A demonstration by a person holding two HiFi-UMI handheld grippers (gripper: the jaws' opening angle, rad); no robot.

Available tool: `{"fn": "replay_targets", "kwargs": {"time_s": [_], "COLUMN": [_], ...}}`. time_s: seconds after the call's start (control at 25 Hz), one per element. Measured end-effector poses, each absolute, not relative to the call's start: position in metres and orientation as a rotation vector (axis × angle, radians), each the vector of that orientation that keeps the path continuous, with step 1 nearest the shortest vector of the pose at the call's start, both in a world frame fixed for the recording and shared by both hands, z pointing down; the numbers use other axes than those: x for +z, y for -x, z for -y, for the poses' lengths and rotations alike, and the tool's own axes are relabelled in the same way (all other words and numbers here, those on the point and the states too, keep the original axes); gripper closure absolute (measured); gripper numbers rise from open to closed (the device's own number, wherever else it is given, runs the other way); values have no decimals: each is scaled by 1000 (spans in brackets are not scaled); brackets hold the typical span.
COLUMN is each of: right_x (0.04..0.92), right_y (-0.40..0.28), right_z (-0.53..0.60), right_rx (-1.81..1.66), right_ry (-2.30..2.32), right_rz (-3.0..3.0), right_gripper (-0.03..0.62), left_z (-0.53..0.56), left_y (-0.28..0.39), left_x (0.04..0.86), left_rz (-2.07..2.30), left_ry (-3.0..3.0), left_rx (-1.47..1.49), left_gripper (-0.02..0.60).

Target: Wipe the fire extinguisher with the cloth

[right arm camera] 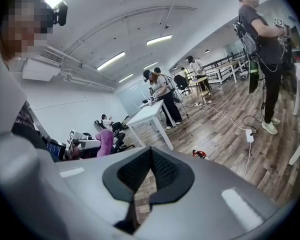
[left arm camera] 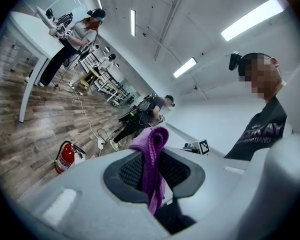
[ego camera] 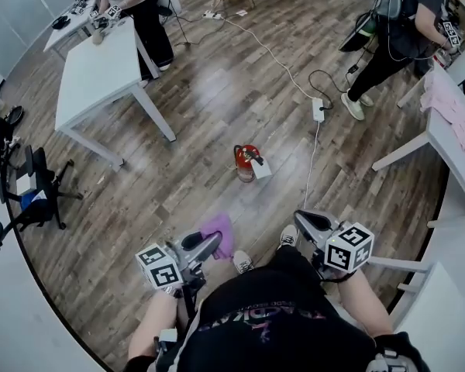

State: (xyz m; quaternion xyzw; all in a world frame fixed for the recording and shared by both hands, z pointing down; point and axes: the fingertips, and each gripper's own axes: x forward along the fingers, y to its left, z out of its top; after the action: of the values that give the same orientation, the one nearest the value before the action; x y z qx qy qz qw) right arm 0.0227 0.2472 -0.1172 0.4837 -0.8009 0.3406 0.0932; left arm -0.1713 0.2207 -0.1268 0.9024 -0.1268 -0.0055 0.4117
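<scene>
A red fire extinguisher (ego camera: pixel 246 162) stands on the wooden floor ahead of me, with a white tag at its side. It also shows in the left gripper view as the extinguisher (left arm camera: pixel 65 157) at lower left, and small in the right gripper view as the extinguisher (right arm camera: pixel 199 154). My left gripper (ego camera: pixel 209 246) is shut on a purple cloth (ego camera: pixel 219 233), which hangs folded between its pads (left arm camera: pixel 151 171). My right gripper (ego camera: pixel 304 222) is shut with nothing in it. Both grippers are held close to my body, well short of the extinguisher.
A white cable with a power strip (ego camera: pixel 318 109) runs across the floor right of the extinguisher. A white table (ego camera: pixel 101 72) stands at left, another table (ego camera: pixel 457 142) at right. People work at both tables. A black chair (ego camera: pixel 31 188) sits far left.
</scene>
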Motion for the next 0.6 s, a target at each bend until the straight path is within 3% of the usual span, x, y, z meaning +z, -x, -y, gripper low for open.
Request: {"fn": "replay_targets", "kwargs": {"time_s": [0.6], "right_x": [-119], "right_y": [1], "right_z": [-282], "right_rx": [1049], "right_ry": [-1468], "right_rz": [2382], "right_gripper": [590], "left_z": [-239], "left_y": [175], "left_x": [-130], "left_rz": [319], "left_ry": [-2281], "left_rx": [-27], "left_gripper": [517]}}
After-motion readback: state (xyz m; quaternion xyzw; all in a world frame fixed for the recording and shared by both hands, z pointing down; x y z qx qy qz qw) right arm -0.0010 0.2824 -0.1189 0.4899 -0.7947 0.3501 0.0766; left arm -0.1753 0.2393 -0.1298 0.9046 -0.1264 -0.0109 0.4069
